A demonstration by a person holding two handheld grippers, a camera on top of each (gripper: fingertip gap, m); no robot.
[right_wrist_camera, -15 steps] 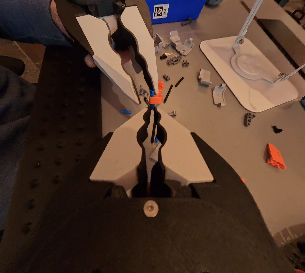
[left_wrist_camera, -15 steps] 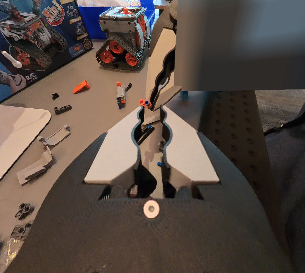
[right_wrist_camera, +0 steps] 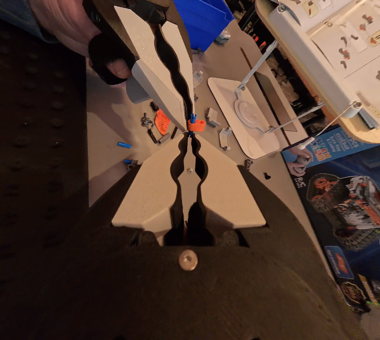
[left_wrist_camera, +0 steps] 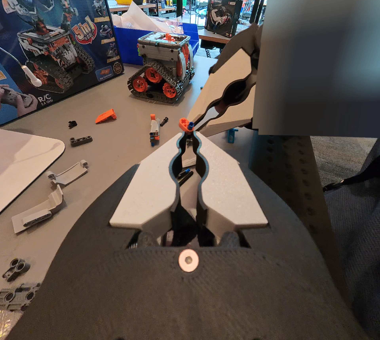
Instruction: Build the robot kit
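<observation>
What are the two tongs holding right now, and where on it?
Both tongs, left and right, pinch one small orange connector on a blue pin, each gripping an opposite end of the pin.

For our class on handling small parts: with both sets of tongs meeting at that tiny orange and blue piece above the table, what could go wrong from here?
1. The small orange plastic connector with its blue pin is pinched only at the very tips of the left tongs and right tongs; it may slip or twist free.
2. If dropped, it could get lost among the loose pieces on the grey table.
</observation>
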